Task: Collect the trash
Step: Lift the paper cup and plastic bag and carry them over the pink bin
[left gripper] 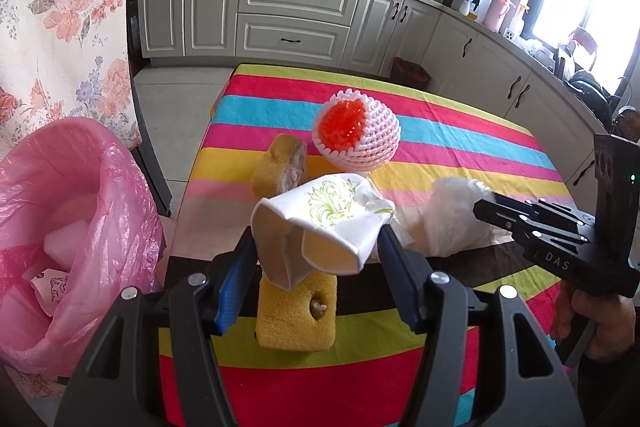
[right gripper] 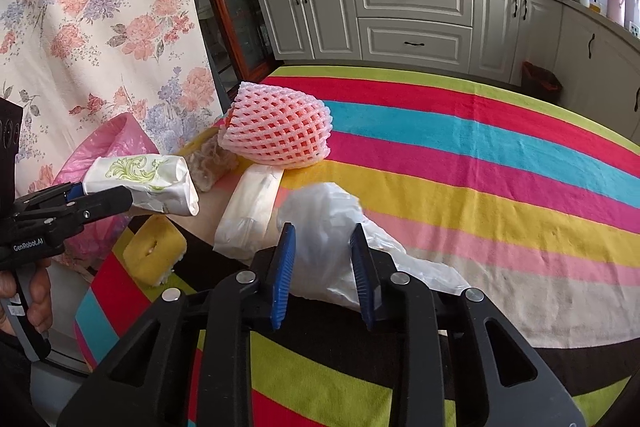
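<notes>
My left gripper (left gripper: 316, 247) is shut on a crushed white paper cup (left gripper: 320, 227) with a green print and holds it above the striped table; the cup also shows in the right wrist view (right gripper: 148, 183). My right gripper (right gripper: 324, 259) has its blue pads on both sides of a crumpled clear plastic bag (right gripper: 320, 223) that lies on the table; the bag shows in the left wrist view (left gripper: 444, 219). A pink trash bag (left gripper: 68, 227) stands open at the table's left edge with white scraps inside.
On the striped tablecloth (right gripper: 480, 155) lie a foam fruit net (right gripper: 280, 131), a yellow sponge (right gripper: 154, 255), a second sponge piece (left gripper: 280, 163) and a white wrapped pack (right gripper: 252, 211). A flowered curtain (left gripper: 60, 7) hangs at the left. Kitchen cabinets (left gripper: 296, 15) stand behind.
</notes>
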`<state>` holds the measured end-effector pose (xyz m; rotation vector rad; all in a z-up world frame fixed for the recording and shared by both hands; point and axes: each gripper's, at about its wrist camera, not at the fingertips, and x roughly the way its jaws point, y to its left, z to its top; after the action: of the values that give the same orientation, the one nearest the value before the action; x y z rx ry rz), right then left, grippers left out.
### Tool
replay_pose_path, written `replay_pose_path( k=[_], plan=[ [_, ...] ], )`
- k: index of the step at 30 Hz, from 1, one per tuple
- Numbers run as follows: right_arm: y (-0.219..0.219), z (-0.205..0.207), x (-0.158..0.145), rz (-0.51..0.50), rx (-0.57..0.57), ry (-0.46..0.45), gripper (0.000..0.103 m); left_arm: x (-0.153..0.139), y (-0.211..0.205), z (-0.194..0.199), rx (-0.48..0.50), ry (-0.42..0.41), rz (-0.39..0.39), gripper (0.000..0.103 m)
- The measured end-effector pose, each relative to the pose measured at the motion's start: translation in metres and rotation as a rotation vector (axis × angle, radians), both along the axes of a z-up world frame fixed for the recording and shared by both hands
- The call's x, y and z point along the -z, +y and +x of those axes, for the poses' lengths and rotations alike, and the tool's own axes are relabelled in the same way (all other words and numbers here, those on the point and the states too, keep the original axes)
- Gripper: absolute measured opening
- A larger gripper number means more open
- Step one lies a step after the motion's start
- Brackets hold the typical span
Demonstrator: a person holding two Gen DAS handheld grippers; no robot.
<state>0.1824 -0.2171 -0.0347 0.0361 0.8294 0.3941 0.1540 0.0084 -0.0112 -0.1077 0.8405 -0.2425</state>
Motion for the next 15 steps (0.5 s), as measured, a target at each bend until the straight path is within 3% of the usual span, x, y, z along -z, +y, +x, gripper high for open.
replay_pose_path(
  k=[4,6,7,8,9,15],
  plan=[
    [-0.004,-0.007,-0.003,0.003,0.003,-0.005,0.023,-0.006,0.001,-0.006,0.001,-0.015,-0.007,0.059],
    [-0.004,-0.009,-0.003,-0.002,0.003,0.002,0.03,-0.009,0.002,-0.008,-0.001,-0.019,-0.009,0.059],
    [-0.004,-0.01,-0.003,-0.009,0.007,0.007,0.038,-0.009,0.003,-0.009,-0.002,-0.02,-0.01,0.059],
    [-0.003,-0.011,-0.004,-0.013,0.011,0.004,0.064,-0.01,0.004,-0.01,-0.004,-0.022,-0.012,0.059],
    [-0.003,-0.013,-0.005,-0.02,0.022,-0.012,0.079,-0.011,0.005,-0.011,-0.004,-0.024,-0.014,0.059],
    [0.004,-0.005,0.0,-0.047,0.029,-0.008,0.079,-0.014,0.009,-0.014,-0.011,-0.032,-0.019,0.059]
  ],
)
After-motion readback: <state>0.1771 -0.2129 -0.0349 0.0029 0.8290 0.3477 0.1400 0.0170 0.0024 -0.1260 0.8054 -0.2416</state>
